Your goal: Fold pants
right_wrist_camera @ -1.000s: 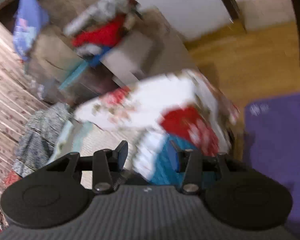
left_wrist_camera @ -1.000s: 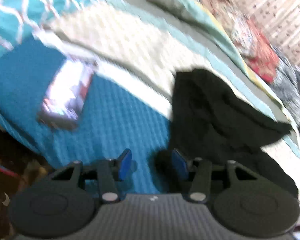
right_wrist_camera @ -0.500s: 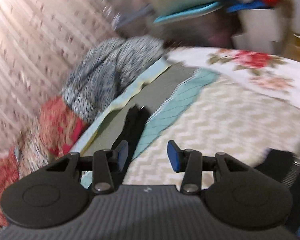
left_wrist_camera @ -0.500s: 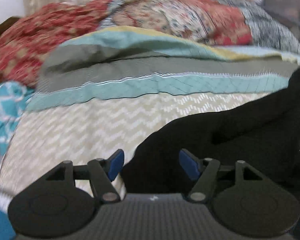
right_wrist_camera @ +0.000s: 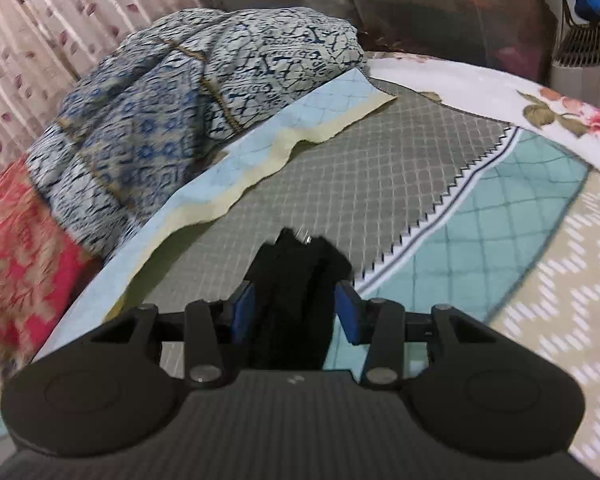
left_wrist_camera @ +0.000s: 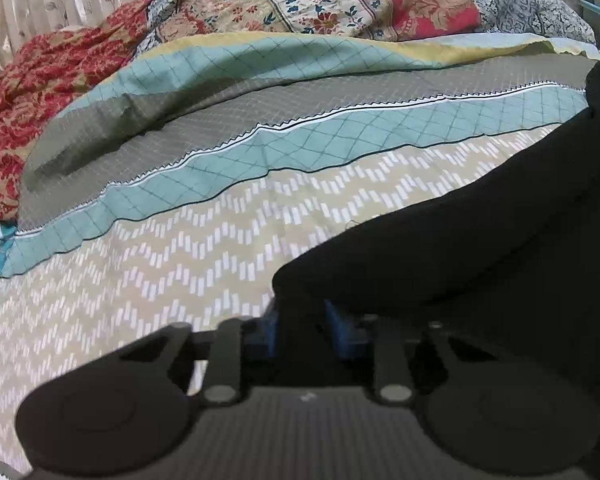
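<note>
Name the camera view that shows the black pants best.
The left wrist view: the black pants spread broadly over the patterned bedspread, one edge between the left tool fingers. The right wrist view shows only a narrow bunched end between the right tool fingers.
</note>
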A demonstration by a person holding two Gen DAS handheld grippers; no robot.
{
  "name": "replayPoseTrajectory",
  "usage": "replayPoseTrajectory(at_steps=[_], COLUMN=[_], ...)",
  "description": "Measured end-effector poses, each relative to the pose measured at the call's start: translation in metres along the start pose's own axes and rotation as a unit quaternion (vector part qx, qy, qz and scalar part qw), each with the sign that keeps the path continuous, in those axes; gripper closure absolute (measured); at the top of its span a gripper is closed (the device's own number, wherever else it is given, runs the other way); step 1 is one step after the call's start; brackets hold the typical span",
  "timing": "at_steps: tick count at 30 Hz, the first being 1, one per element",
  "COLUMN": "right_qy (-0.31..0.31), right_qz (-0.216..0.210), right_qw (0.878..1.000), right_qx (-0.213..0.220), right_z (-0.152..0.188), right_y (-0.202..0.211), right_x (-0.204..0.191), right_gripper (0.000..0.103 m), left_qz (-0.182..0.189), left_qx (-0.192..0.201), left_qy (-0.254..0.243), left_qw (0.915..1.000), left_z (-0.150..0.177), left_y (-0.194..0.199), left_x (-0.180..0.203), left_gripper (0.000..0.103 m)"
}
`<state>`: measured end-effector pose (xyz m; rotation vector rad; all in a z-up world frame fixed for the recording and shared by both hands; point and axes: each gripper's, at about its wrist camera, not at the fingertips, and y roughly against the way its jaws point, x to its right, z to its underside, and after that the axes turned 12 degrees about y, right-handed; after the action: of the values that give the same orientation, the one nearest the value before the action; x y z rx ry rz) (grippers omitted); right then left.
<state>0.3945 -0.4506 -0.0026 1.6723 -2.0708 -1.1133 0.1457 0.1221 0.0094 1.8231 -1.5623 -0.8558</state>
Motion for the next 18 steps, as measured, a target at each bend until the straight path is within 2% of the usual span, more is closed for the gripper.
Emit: replayPoseTrajectory(at_steps=[2, 3, 4, 5, 7, 11, 18], right_qy=[-0.006, 0.001, 0.012, 0.019, 0.016, -0.006, -0.029], right_qz=[-0.01, -0.017, -0.024, -0.031, -0.038, -0.057, -0.089], right_qw=[1.0, 1.0, 1.0, 0.999, 0.999, 0.998, 0.991], right_qx=[-0.001, -0.004, -0.009, -0.013, -0.007, 0.035, 0.097], right_z=[-0.001, -0.002, -0.002, -0.001, -0.002, -0.008, -0.004], right_y=[-0.012, -0.017, -0.02, -0.021, -0.012, 0.034, 0.162], right_x=[0.001, -0.001, -0.002, -0.003, -0.003, 0.006, 0.05], right_gripper=[0.06, 0.067, 0.086, 0.088, 0.091, 0.092, 0.092], left_qz=[-0.011, -0.017, -0.022, -0.027, -0.036, -0.041, -0.02], left_qx=[0.006, 0.009, 0.012, 0.018, 0.032, 0.064, 0.131], left_qy=[-0.001, 0.001, 0.003, 0.005, 0.01, 0.046, 0.066], left_qw=[0.9999, 0.9998, 0.9997, 0.9995, 0.9988, 0.9961, 0.989], left_z=[0.002, 0.002, 0.002, 0.003, 0.003, 0.004, 0.028], left_y=[0.003, 0.004, 0.007, 0.01, 0.019, 0.057, 0.16], left_x=[0.004, 0.006, 0.007, 0.009, 0.01, 0.003, 0.003], left_gripper=[0.087, 0.088, 0.089, 0.089, 0.09, 0.09, 0.09])
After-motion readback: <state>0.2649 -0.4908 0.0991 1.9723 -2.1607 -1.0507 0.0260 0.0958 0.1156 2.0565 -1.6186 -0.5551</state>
